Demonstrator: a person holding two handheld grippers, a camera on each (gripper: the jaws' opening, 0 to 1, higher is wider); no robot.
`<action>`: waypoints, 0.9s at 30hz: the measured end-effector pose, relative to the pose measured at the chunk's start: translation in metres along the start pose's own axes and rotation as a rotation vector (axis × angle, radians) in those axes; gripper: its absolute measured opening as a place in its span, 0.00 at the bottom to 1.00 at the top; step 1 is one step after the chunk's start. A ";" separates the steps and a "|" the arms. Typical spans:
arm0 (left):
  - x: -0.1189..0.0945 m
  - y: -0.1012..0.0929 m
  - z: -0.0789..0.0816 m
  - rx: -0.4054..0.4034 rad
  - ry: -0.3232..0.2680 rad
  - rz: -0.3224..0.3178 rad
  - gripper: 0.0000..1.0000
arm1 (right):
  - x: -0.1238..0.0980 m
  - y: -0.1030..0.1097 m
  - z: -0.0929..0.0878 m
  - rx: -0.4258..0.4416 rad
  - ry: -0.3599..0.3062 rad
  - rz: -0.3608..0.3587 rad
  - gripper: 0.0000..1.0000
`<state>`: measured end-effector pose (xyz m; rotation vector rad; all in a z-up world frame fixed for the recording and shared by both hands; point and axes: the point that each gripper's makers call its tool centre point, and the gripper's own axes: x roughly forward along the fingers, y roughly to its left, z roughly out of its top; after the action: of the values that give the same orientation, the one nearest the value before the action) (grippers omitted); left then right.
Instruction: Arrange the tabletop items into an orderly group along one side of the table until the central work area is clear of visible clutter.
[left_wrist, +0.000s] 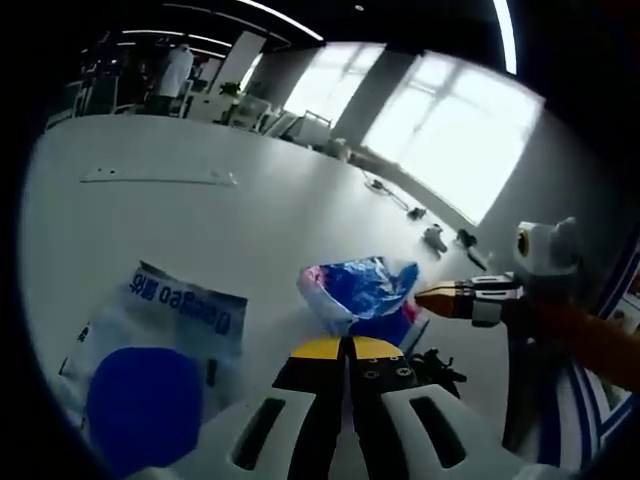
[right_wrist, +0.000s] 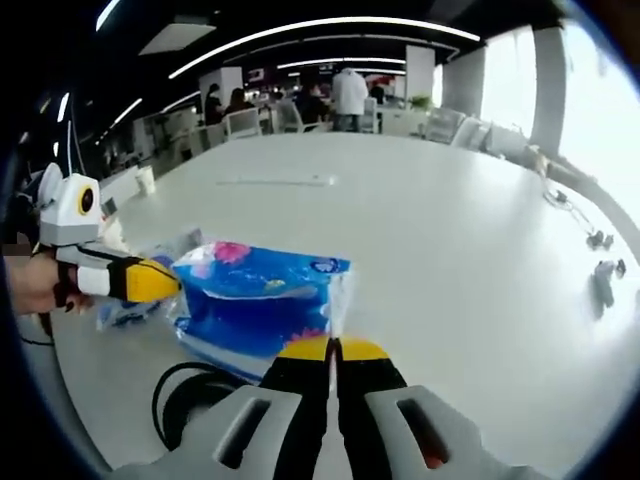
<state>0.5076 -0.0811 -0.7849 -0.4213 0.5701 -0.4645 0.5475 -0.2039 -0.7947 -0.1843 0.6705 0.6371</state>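
Left tool (left_wrist: 347, 347) sits with its yellow-tipped jaws pressed together, gripping nothing, just near of the blue-and-pink plastic packet (left_wrist: 362, 290) on the white counter (left_wrist: 250, 220). To its left lies a clear bag with blue print (left_wrist: 165, 345). Right tool (right_wrist: 333, 349) also has its jaws closed and empty, its tips right at the packet's near edge. A black cable (right_wrist: 185, 395) coils on the counter to the near left of it.
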 end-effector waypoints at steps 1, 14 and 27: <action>0.002 0.001 0.000 -0.001 -0.001 0.003 0.00 | 0.001 -0.001 0.000 -0.002 -0.002 -0.003 0.00; 0.009 0.008 -0.006 -0.021 0.015 0.012 0.00 | 0.010 -0.003 -0.010 0.013 0.028 0.006 0.00; 0.016 0.010 -0.012 -0.037 0.024 0.010 0.00 | 0.019 -0.013 -0.020 0.005 0.058 0.002 0.00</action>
<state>0.5155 -0.0848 -0.8061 -0.4490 0.6044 -0.4505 0.5568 -0.2119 -0.8226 -0.1980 0.7278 0.6334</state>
